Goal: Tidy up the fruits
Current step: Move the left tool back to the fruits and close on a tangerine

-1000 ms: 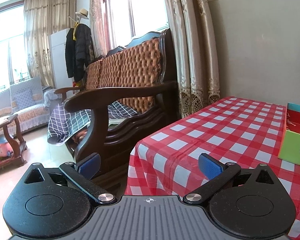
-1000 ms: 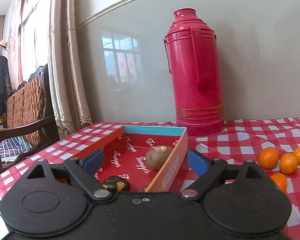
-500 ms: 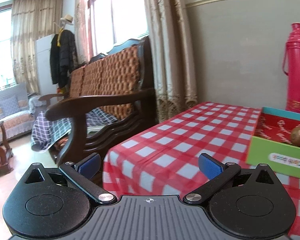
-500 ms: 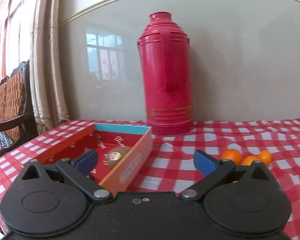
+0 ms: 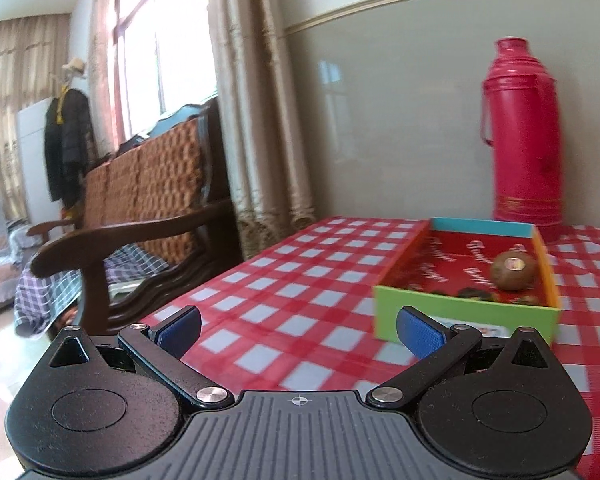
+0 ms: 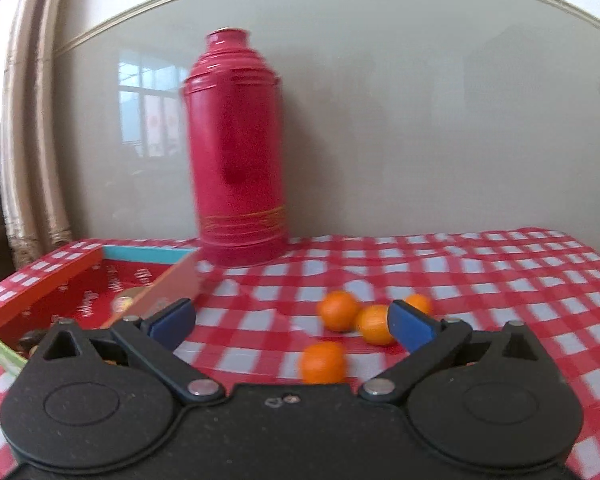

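The left gripper hangs over the near part of the table with its blue fingers spread wide and nothing between them. The right gripper is likewise wide open and holds nothing; it is above the cloth, just short of the oranges.

Under both lies a table covered with a red-and-white checked cloth, set against a grey wall with a pale moulding. To the left of the table stand long beige curtains by a bright window, a dark wooden bench with a brown cushioned back, and farther off a coat rack with a dark coat and a hat.

On the cloth, ahead of the left gripper and a little to its right, sits an open box with a green front wall, orange sides and a red floor. A brown kiwi lies inside it near the right wall, and a few darker items lie at the front, too blurred to name. A tall red thermos stands upright behind the box, near the wall.

Four oranges lie loose on the cloth to the right of the box: three close together, partly behind the right finger, and one nearer, between the fingers in the right wrist view.
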